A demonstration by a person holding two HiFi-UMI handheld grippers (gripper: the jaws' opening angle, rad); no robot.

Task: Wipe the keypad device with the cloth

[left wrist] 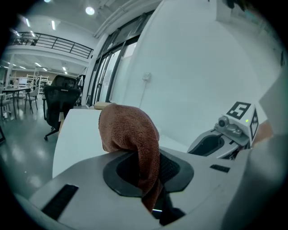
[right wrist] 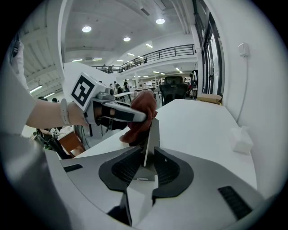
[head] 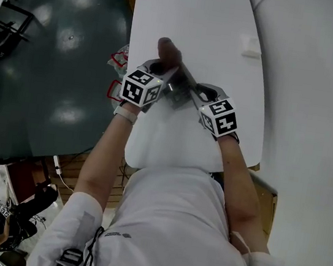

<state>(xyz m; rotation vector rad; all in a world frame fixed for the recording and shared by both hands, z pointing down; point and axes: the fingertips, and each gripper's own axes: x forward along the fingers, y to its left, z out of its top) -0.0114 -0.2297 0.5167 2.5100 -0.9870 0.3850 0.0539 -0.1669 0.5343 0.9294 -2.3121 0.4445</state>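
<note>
The long white table [head: 190, 15] runs up the head view, and the picture's top edge cuts off its far end. Above the table the left gripper [left wrist: 144, 168] is clamped on a rust-brown terry cloth [left wrist: 128, 130], which bulges over the jaws and hides their tips. The right gripper [right wrist: 146, 168] pinches a thin flat grey keypad device [right wrist: 150, 144]. The device is seen edge-on, so its keys cannot be made out. Only the right gripper view shows the cloth meeting the device's top; the head view blurs that spot. A small white box [head: 251, 46] sits well apart on the table.

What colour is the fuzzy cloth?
Reddish-brown. The fuzzy terry cloth shows best in the left gripper view.
</note>
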